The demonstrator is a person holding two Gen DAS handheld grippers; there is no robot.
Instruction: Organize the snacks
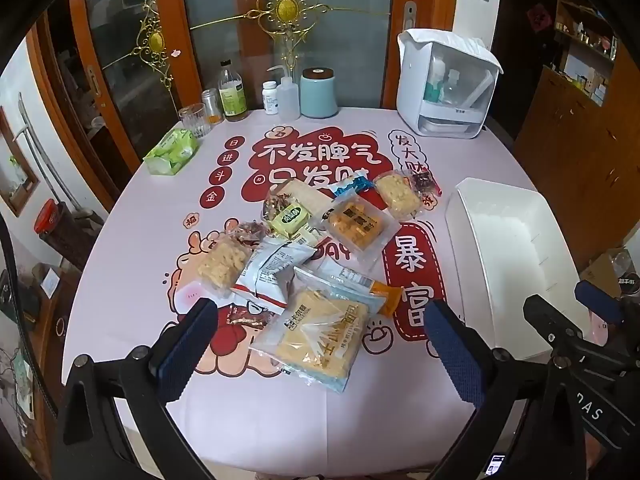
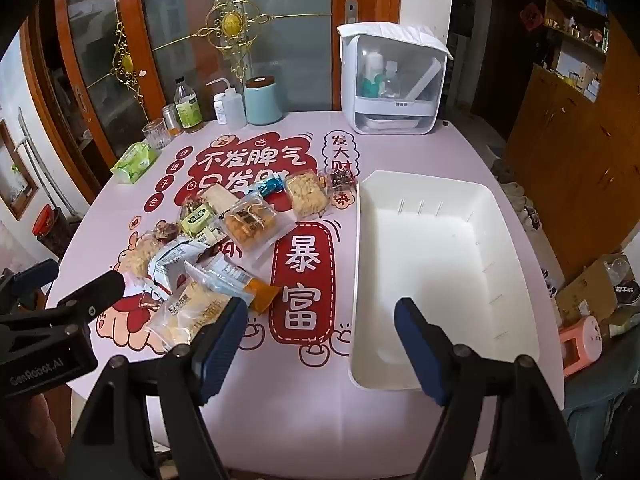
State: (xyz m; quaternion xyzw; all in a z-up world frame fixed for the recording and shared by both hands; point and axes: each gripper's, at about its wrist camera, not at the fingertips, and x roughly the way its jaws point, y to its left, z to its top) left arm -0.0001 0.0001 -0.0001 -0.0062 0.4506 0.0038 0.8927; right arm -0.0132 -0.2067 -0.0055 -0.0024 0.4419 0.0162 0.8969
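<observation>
While nothing has yet gone into the white bin [image 2: 436, 264], the snack pile [image 1: 296, 248] lies spread over the printed tablecloth [image 1: 132, 240] just left of that bin, packets overlapping one another. Nearest of the pile is a big yellow cracker pack [image 1: 320, 340], lying flat, its long axis slanting away from the bin's near end toward the pile's far-left side. Beyond it sit a caramel-coloured cake pack [image 1: 358, 226] and a pale rice-cracker pack [image 1: 398, 192], the latter closest to the bin's far end.

Left gripper [image 1: 320, 328] hovers over the yellow pack with jaws spread wide, holding nothing; right gripper [image 2: 320, 332] hangs by the bin's near corner, jaws likewise apart and empty.

To my eye, the sensible start is the top, nearest pack: come down across its short side, pinch the crimped edge rather than the brittle middle, lift clear of its neighbours, then lay it lengthwise along the bin.
</observation>
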